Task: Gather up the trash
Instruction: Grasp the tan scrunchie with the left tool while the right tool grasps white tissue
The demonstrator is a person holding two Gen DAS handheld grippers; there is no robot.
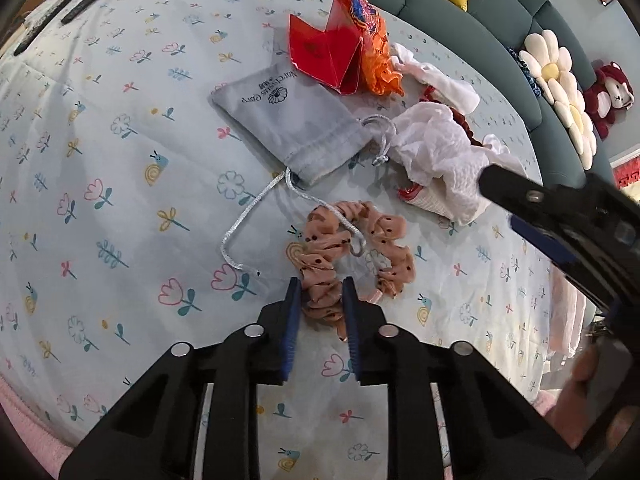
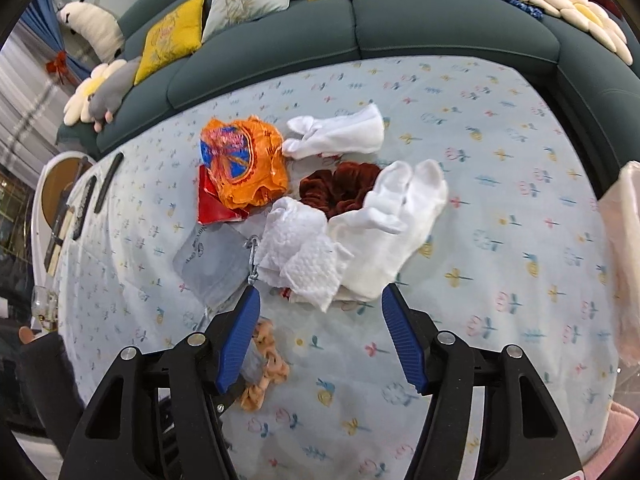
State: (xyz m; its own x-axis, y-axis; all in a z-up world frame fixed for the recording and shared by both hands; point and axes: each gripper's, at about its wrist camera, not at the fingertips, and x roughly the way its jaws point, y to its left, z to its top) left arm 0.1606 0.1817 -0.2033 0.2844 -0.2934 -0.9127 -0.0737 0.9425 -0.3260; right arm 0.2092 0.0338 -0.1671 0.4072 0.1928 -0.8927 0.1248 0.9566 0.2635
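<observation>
On the flowered tablecloth lie a crumpled white paper towel [image 2: 302, 252], an orange snack wrapper [image 2: 244, 166] and a red folded packet [image 1: 324, 54]. My right gripper [image 2: 320, 300] is open, its fingers straddling the near edge of the paper towel. My left gripper [image 1: 320, 292] has its blue pads closed around the near side of a pink dotted scrunchie [image 1: 352, 248]. The paper towel also shows in the left wrist view [image 1: 436, 156], with the right gripper's finger [image 1: 516, 192] over it. The orange wrapper [image 1: 368, 36] lies behind the red packet.
A grey drawstring pouch [image 1: 288, 120] lies mid-table, its cord trailing over the scrunchie. White gloves [image 2: 384, 224], [image 2: 340, 136] and a dark red scrunchie [image 2: 340, 188] lie beside the towel. A teal sofa [image 2: 360, 28] with cushions rings the table. Dark flat items [image 2: 104, 184] lie far left.
</observation>
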